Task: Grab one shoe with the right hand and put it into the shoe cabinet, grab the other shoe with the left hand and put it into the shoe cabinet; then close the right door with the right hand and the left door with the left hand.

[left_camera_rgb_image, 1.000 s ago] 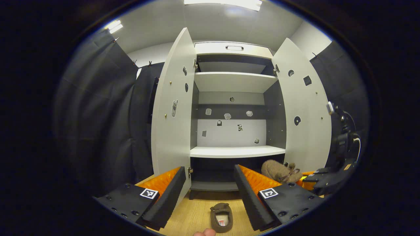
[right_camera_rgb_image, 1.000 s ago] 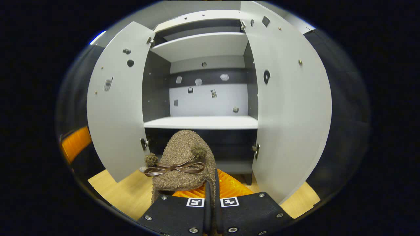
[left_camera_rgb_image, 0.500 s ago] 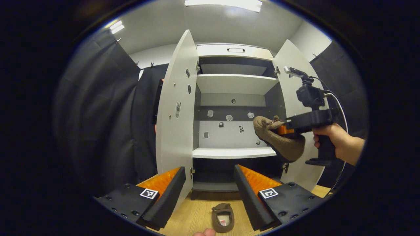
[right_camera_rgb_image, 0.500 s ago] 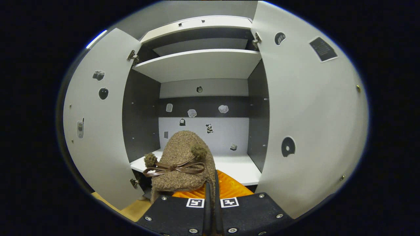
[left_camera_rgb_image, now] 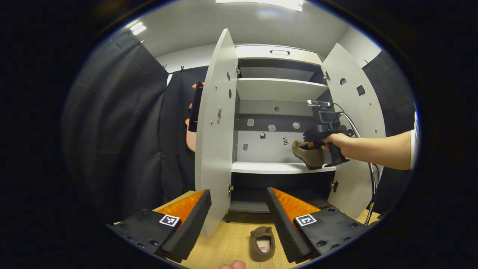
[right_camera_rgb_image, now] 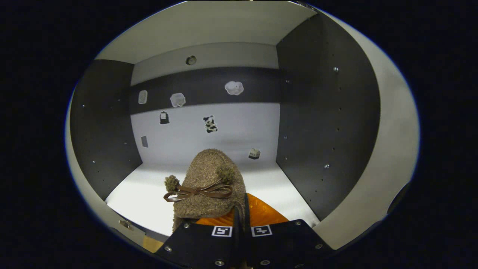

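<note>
Where doors framed it, shoe (right_camera_rgb_image: 209,183) now enters cabinet (right_camera_rgb_image: 321,123).

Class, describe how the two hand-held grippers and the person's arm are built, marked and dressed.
Left hand-held gripper: two black wedge-shaped bodies, each bearing a square black-and-white marker. Right hand-held gripper: black pistol-grip handle, camera on top, trailing cable. The arm wears a short white sleeve.

wooden floor (left_camera_rgb_image: 227,243) — brown slipper (left_camera_rgb_image: 262,243) on it

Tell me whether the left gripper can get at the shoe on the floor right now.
Probably yes. The left gripper is open, and the shoe on the floor lies just below and between its fingers on bare wood, with nothing over it. The cabinet's left door stands beside the path.
</note>
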{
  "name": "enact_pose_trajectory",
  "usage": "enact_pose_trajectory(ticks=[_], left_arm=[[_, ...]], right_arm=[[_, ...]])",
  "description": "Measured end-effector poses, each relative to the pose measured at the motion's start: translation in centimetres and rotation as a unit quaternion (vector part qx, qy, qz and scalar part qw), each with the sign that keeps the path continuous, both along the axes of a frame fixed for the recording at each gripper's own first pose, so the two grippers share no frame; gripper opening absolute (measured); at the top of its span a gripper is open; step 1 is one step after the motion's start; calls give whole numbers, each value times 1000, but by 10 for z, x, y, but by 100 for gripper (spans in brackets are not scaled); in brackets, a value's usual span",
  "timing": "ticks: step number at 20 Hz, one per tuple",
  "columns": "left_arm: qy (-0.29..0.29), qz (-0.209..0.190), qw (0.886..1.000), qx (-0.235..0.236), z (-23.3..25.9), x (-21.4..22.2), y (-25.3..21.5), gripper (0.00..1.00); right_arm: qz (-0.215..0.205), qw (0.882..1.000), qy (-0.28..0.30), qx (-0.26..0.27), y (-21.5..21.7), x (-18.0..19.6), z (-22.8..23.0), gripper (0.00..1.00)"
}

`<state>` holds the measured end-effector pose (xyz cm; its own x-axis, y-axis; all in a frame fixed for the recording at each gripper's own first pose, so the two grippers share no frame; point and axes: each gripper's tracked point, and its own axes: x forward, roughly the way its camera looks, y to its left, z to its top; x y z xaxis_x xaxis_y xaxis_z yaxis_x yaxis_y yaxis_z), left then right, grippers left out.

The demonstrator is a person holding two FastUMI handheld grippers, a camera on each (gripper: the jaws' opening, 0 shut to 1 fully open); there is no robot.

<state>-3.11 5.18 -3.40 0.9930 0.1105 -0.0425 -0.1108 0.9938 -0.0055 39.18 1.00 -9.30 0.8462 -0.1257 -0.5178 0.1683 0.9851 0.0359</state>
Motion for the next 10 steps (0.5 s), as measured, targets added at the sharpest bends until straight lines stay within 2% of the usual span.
enact_pose_trajectory(ticks=[2, 4, 5, 10], left_arm=[[-1, 11, 1000, 15, -1, -2, 10, 96], [0, 19, 999, 28, -2, -4, 17, 96], [0, 23, 999, 31, -2, -5, 21, 99], [4, 26, 999, 26, -5, -3, 22, 96]], right_arm=[[-19, 999, 21, 16, -4, 8, -15, 4], [-34, 999, 31, 30, -7, 16, -22, 4], [-33, 998, 36, 37, -5, 18, -24, 5], [-35, 998, 41, 30, -10, 18, -25, 23]])
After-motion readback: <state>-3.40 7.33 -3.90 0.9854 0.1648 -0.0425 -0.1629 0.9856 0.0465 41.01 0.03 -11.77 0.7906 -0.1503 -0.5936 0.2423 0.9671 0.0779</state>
